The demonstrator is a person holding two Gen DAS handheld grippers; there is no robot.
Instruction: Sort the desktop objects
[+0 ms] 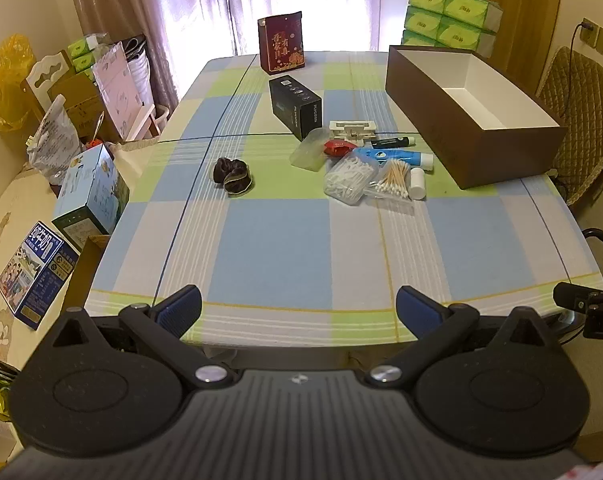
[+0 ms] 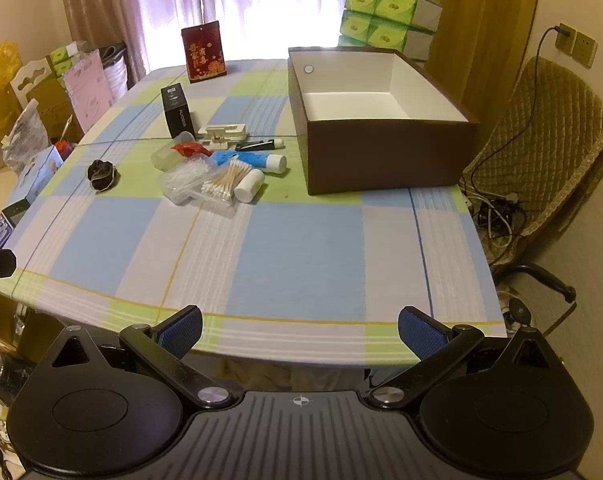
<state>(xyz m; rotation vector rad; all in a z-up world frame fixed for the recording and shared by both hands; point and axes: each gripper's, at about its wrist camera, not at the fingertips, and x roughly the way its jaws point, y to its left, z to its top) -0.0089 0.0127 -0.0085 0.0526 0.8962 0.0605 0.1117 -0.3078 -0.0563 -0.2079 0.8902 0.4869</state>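
Here, the left gripper (image 1: pixel 299 310) and the right gripper (image 2: pixel 300 330) both hang over the near edge of the table (image 1: pixel 285 248), angled down toward it. Each has its blue-padded fingers (image 1: pixel 180 309) spread wide, with nothing between them.

Well ahead, past a bare stretch of checked tablecloth, the desktop objects lie in a loose cluster near mid-table. Nearest are two clear plastic boxes: one of white-stemmed cotton swabs (image 1: pixel 350 176) and, touching it, one of wooden-stemmed cotton swabs (image 1: pixel 393 182). They look light, stiff and slippery, best taken across their short sides. A small white bottle (image 1: pixel 417 184) lies on its side beside them and would likely roll. Behind are a blue tube (image 1: pixel 393 156), soft enough to squash, a slim black tube (image 1: pixel 393 142), a red packet (image 1: pixel 339 148), a frosted plastic case (image 1: pixel 310 154) and a white plastic clip-like piece (image 1: pixel 353 130). Off to the left, apart, sits a dark fabric scrunchie (image 1: pixel 233 176), soft and easy to pinch anywhere. A black carton (image 1: pixel 295 106) stands behind the cluster, rigid and probably the heaviest piece; farther back stands a red printed carton (image 1: pixel 281 42).

To the right, just beside the cluster, is a large open brown box (image 1: pixel 509 160) with a white interior. Its visible floor holds nothing.
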